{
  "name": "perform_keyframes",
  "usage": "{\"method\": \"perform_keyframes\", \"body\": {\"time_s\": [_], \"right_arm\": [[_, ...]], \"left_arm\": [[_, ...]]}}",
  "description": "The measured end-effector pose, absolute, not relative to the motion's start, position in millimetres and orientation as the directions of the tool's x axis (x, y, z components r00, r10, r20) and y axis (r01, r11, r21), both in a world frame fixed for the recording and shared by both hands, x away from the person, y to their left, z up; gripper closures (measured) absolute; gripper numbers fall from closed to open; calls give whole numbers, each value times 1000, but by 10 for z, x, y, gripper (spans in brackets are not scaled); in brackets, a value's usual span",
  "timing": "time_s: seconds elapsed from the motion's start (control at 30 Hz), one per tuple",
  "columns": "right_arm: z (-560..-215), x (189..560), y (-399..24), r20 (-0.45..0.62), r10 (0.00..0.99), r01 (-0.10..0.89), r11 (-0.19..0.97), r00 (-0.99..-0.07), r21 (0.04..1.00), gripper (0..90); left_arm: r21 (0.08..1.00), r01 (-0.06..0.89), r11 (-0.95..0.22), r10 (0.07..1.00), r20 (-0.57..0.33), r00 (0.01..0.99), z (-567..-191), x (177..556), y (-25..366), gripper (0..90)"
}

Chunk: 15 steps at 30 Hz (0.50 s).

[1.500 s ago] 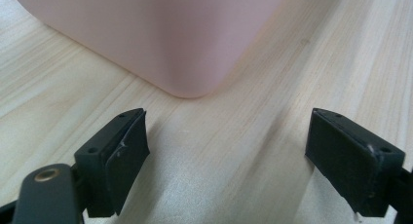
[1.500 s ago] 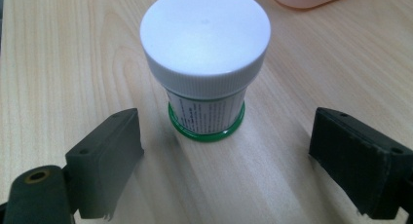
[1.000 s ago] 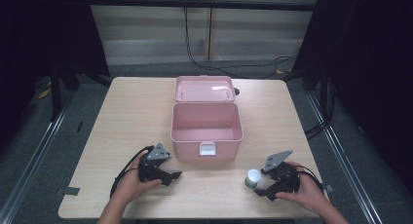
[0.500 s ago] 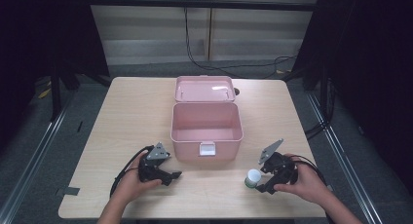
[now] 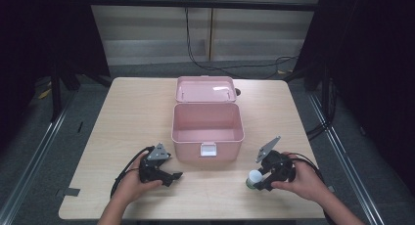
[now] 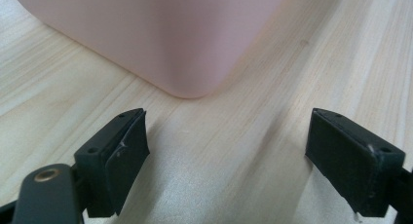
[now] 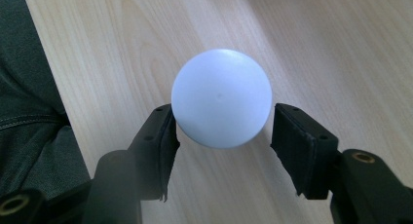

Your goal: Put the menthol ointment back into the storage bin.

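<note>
**Right gripper closing on white-capped item; pink box stands open**

Step in hand: pickup. The right gripper (image 5: 260, 180) sits at the near right of the table (image 5: 132, 112), with a small object with a round white top (image 5: 254, 176) between its jaws. In the high view a darker, greenish base shows beneath the white top; what the object is cannot be determined. In the right gripper view the white dome (image 7: 221, 98) lies between the two black pads: the left pad touches it, while the right pad looks just short of contact or barely touching. The jaws have just been closing, with the object between them. A firm grip is not confirmed.

The left gripper (image 5: 169, 177) rests at the near left, held low over the table, jaws wide apart and empty. Its view looks at a near corner of the pink box (image 6: 160, 39).

The pink box (image 5: 207, 129) stands mid-table, lid thrown back, interior apparently empty, well apart from the object.

Judgement: the next move calls for both pads seated on the object, then a lift clear of the box's front wall before carrying it forward and left.

Pose: the right hand (image 5: 306, 178) holds its gripper angled leftward and down.
</note>
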State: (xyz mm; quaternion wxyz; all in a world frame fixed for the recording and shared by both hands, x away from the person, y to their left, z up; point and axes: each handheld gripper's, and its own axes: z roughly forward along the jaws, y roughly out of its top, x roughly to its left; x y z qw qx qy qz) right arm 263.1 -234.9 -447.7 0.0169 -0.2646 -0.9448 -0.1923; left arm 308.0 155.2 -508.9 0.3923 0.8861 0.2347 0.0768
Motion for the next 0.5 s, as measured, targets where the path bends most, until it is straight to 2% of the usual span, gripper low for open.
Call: {"method": "perform_keyframes", "body": {"time_s": [0.5], "right_arm": [[-4446,2665,-2268,129,480,494,801,-868,339,446]], "left_arm": [[730,355,-583,474,-49,879,-5088,3083,1557,150]]}}
